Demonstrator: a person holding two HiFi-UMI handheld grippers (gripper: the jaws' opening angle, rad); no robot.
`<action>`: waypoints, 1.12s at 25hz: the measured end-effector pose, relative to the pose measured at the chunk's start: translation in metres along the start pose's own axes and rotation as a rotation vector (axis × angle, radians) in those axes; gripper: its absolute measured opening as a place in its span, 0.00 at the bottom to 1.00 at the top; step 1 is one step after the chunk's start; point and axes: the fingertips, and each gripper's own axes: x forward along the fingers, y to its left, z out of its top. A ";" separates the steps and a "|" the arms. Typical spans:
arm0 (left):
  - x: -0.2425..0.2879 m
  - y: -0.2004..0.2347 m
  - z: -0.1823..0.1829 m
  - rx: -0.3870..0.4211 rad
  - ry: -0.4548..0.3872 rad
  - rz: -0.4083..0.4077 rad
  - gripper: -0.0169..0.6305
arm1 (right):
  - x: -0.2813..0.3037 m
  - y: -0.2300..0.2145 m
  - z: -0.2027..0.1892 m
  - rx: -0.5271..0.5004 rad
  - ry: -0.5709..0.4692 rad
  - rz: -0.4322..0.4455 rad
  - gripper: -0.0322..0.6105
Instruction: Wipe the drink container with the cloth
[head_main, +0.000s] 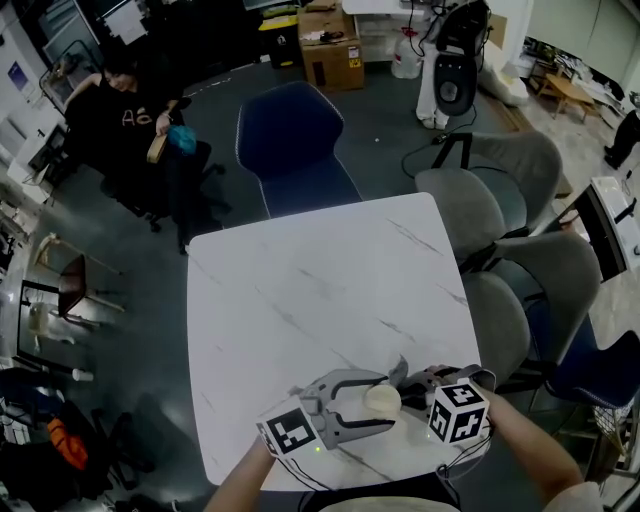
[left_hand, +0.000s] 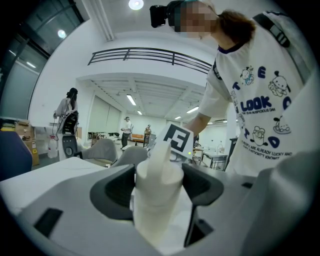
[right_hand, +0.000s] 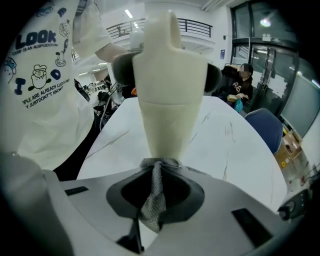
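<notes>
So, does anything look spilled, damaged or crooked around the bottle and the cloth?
Nothing stands out. The left gripper is shut on the cream bottle, the right gripper pinches the grey cloth against it, and the white table shows no spill.

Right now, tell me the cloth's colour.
The cloth is grey mesh; right gripper view shows it best.

— What sits on the white marble bench (head_main: 320, 290)?
— Near its front edge, the left claw (head_main: 376, 403) clasps a cream drink container (head_main: 383, 398); the right claw (head_main: 414, 386) holds a grey cloth (head_main: 401, 368) against it.
</notes>
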 end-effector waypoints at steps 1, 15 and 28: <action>0.000 0.000 0.000 -0.001 -0.001 -0.001 0.48 | -0.003 0.003 0.003 -0.007 -0.006 -0.001 0.13; 0.001 0.002 0.004 -0.022 -0.011 0.011 0.48 | -0.057 0.022 0.050 -0.044 -0.151 -0.079 0.13; 0.002 0.000 0.000 -0.003 0.008 -0.004 0.48 | -0.029 0.021 0.030 0.053 -0.154 -0.057 0.13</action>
